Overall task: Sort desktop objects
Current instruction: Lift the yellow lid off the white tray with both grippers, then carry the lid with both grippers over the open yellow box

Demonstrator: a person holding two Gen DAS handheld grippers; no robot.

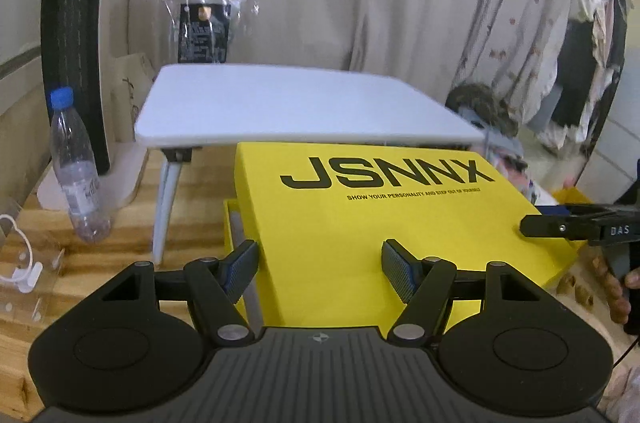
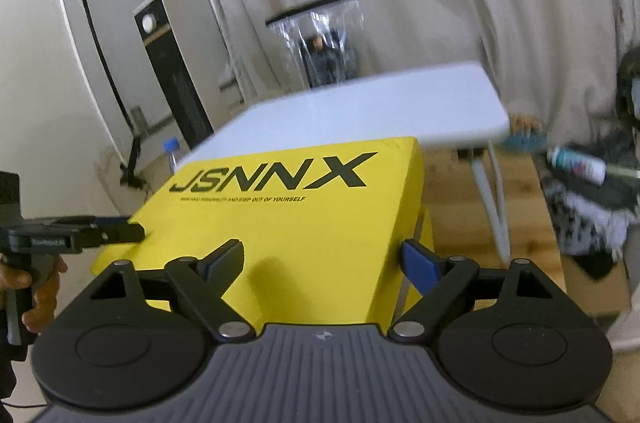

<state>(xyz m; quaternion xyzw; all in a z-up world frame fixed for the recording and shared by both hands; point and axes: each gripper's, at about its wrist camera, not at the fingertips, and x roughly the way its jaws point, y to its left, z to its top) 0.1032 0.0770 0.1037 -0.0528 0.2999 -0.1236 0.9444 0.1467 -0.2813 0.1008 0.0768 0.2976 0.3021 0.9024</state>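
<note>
A yellow box lid (image 1: 372,219) printed JSNNX lies slightly askew over its yellow base (image 1: 231,223) on the wooden desk (image 1: 192,191). My left gripper (image 1: 320,267) is open over the lid's near left corner, with one finger (image 1: 244,263) off the left edge and the other above the top. It also shows from the side as the left gripper (image 2: 136,229), its tip at the lid's edge. My right gripper (image 2: 322,263) is open over the lid (image 2: 304,223) at its near right corner, one finger (image 2: 420,263) past the right edge. Neither gripper's pads visibly press the lid.
A small white folding table (image 1: 296,107) stands just behind the box. At the left are a water bottle (image 1: 76,167) and a clear plastic holder (image 1: 24,263). A clear packet with a dark figure (image 1: 204,23) stands at the back. A spray tube (image 2: 580,165) and clothes lie at the right.
</note>
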